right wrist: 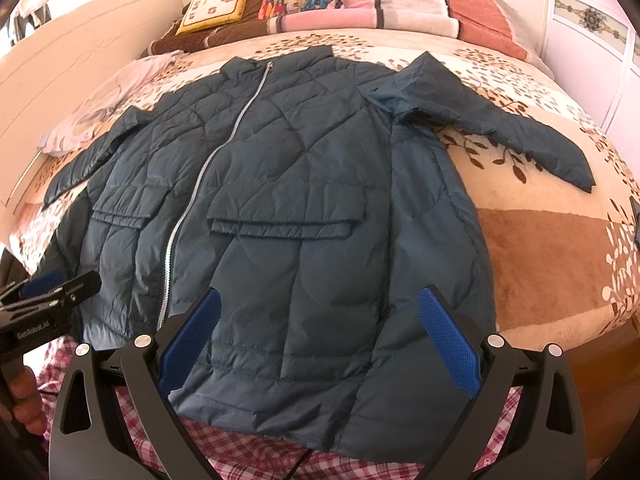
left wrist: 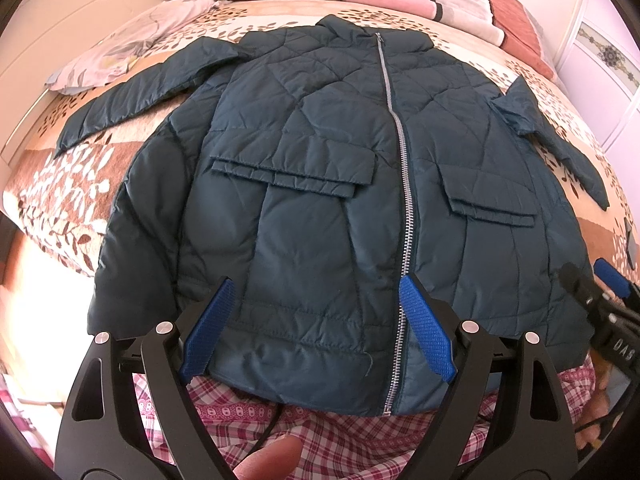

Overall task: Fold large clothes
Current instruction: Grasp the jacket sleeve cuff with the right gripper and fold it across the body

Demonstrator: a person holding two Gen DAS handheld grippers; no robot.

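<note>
Left wrist view shows the jacket (left wrist: 320, 184) flat and unfolded on the bed (left wrist: 60, 200) beyond both grippers' released fingers (left wrist: 208, 328), so all folding remains.

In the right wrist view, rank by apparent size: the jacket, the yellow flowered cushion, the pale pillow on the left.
1. Jacket, by far the largest.
2. Pale pillow, partly hidden behind a sleeve.
3. Yellow flowered cushion, smallest, though it lies farthest away, so this is unsure.
</note>
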